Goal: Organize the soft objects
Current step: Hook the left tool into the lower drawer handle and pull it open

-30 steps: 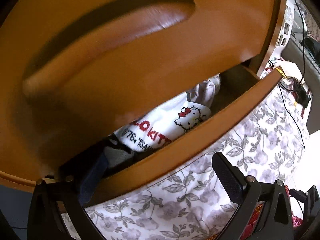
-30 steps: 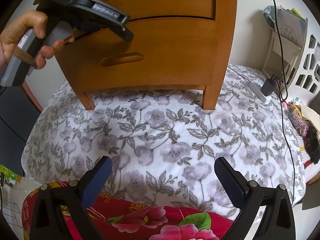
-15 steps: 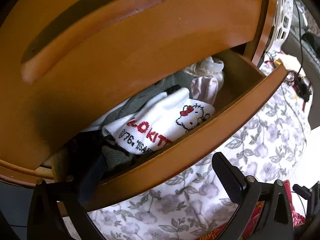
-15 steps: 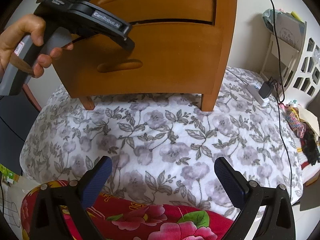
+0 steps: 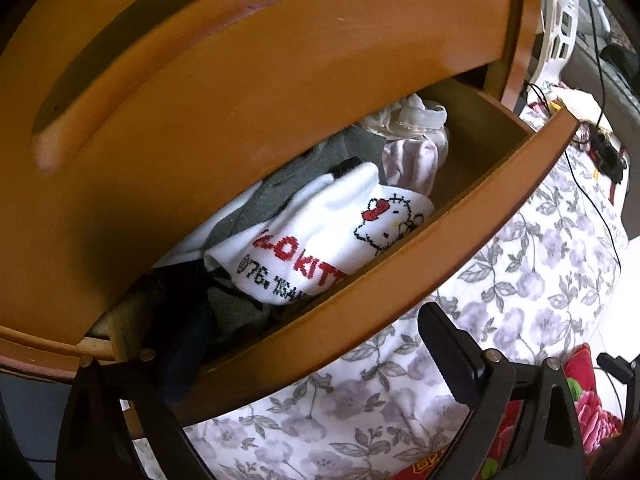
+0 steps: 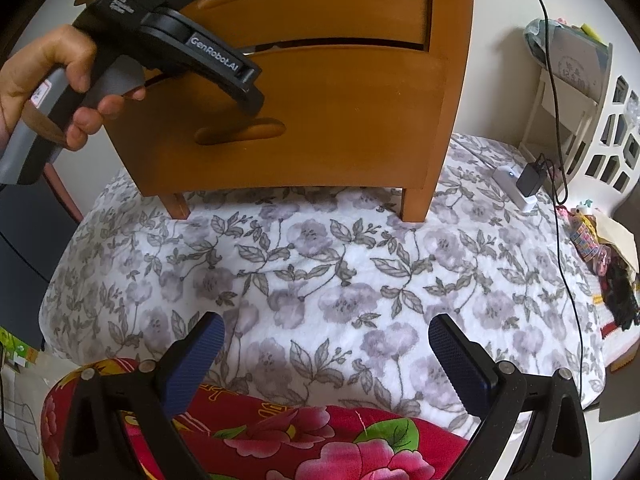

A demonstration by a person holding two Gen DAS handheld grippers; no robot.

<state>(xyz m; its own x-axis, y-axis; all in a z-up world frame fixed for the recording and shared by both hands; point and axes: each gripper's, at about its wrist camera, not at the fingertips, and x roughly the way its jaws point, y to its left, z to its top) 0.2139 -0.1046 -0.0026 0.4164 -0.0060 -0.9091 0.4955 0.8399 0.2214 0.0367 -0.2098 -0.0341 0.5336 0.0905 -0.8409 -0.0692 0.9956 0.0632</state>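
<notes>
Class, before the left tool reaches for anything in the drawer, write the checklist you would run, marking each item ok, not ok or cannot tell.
1. Drawer open enough to reach in: ok.
2. Hello Kitty sock visible on top of the pile: ok.
3. Left tool open: ok; its left finger sits inside the drawer front, the right finger outside.
4. Right tool open, holding nothing, above the floral bedspread: ok.
5. Drawer's back contents: cannot tell, hidden.

A home bedroom: a small wooden chest of drawers stands on a bed spread with a grey floral quilt, socks filling its open drawer, chargers plugged nearby.
</notes>
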